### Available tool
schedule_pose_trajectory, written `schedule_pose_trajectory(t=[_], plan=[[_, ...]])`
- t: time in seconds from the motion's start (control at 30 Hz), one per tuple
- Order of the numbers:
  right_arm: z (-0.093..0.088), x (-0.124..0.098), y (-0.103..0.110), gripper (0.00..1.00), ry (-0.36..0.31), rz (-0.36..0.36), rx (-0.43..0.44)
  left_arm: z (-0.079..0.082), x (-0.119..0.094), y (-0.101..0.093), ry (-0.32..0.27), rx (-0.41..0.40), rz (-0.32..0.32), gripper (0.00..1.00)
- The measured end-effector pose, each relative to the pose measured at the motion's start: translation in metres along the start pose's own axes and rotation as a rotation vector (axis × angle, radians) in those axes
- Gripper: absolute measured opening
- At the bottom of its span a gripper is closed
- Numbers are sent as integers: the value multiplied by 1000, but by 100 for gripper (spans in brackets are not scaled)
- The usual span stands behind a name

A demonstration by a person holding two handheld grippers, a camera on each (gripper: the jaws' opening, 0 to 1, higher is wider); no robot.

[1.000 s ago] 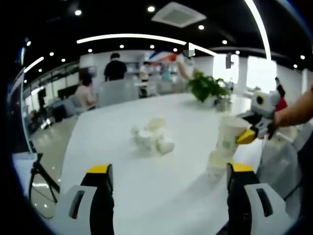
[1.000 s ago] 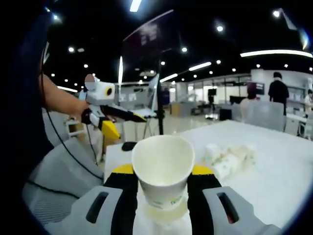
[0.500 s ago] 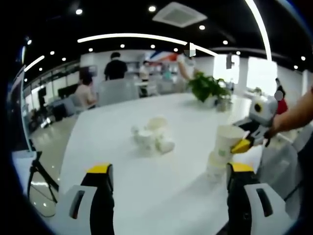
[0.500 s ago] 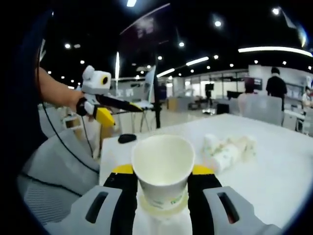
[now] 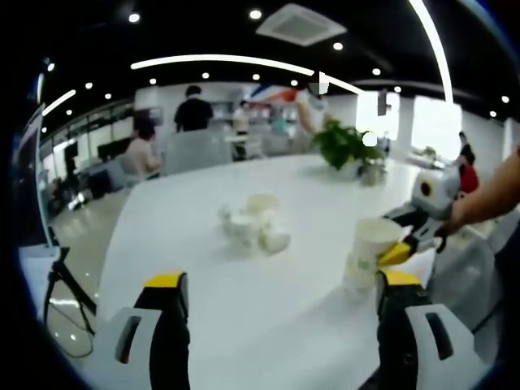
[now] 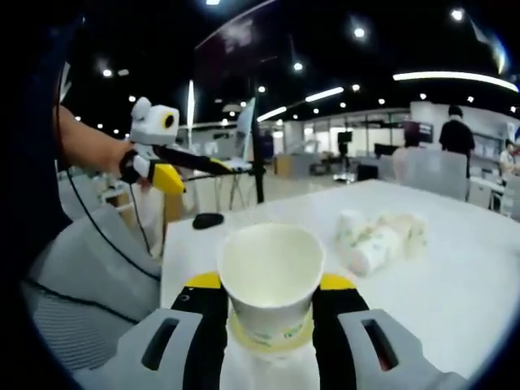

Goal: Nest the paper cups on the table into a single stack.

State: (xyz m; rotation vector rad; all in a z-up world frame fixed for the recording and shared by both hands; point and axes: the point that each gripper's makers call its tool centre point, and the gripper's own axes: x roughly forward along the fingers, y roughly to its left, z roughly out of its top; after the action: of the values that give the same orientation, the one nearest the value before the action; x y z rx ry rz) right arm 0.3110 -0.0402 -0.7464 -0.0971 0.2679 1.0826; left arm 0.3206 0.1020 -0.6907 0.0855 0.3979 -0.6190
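1. The held paper cup (image 6: pixel 270 280) sits low in the centre of the right gripper view, mouth up, pinched between the yellow-tipped jaws of the right gripper (image 6: pixel 270 305). Its base is partly sunk into the cup stack (image 6: pixel 268 357) below it; a pale rim of the stack shows just under it.
2. In the left gripper view the same stack (image 5: pixel 362 262) stands right of centre on the white table (image 5: pixel 203 268), with the right gripper (image 5: pixel 402 248) closed on its top cup.
3. The loose cups (image 5: pixel 252 226), a small cluster lying mostly on their sides, rest near the middle of that view, well apart from the stack. In the right gripper view they lie right of centre (image 6: pixel 375 240).
4. Risk: if the cup goes down tilted, its base could catch on the rim below and jam or crease the paper. Pressing too hard off-axis might tip the unsupported stack. Letting go before it seats could leave it perched crooked.
5. The left gripper (image 5: pixel 280 325) hangs above the near table edge with its jaws wide apart and nothing between them. In the right gripper view it appears at upper left (image 6: pixel 166 175), held out on a bare forearm (image 6: pixel 85 146).
6. A potted plant (image 5: pixel 345 146) stands at the table's far end, upper right.
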Motion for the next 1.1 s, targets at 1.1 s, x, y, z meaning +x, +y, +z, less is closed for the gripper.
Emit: schedule_pose_trajectory(t=[1.1], plan=[[-18,6,3,49,63,-26,-12,1,-4,1,2,3,8,94]])
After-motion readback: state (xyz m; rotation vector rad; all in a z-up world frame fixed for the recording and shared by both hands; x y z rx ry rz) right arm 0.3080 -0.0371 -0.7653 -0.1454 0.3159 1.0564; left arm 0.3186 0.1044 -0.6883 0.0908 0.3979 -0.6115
